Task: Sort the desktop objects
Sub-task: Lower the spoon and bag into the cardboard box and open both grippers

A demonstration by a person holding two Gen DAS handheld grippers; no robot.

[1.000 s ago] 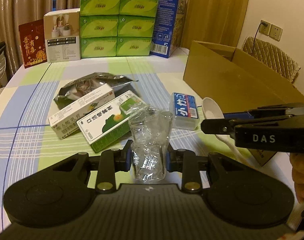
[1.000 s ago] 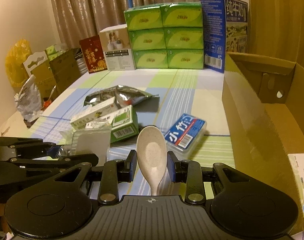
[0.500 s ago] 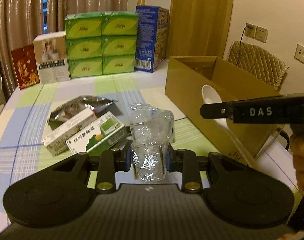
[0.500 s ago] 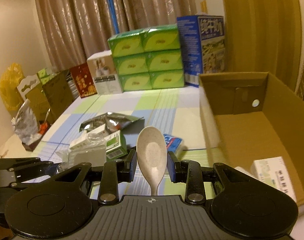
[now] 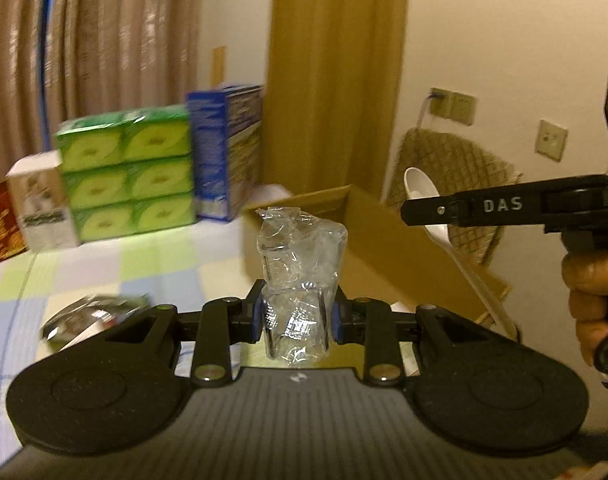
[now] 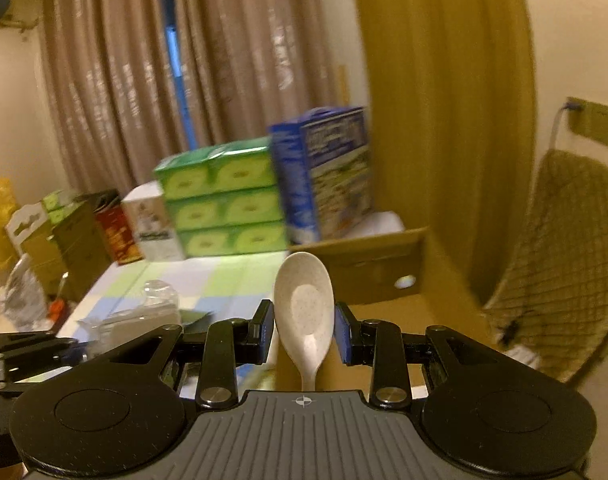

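Left wrist view: the left gripper is clamped on a crumpled clear wrapper, which stands upright between its pads, held above the counter. Just behind the wrapper sits an open carton; from here its inside is hidden. Right of the wrapper, the right gripper reaches over the carton, seen side-on, holding a white spoon with its bowl up and handle slanting down. A hand grips its handle. Left of the carton, at the counter's far edge, stand green packs and a blue box.

Right wrist view: the right gripper is closed on the spoon, bowl upward, in front of the carton. The carton's contents cannot be made out. Left of the carton stand the green packs and blue box; the left gripper with the wrapper shows at the left edge.
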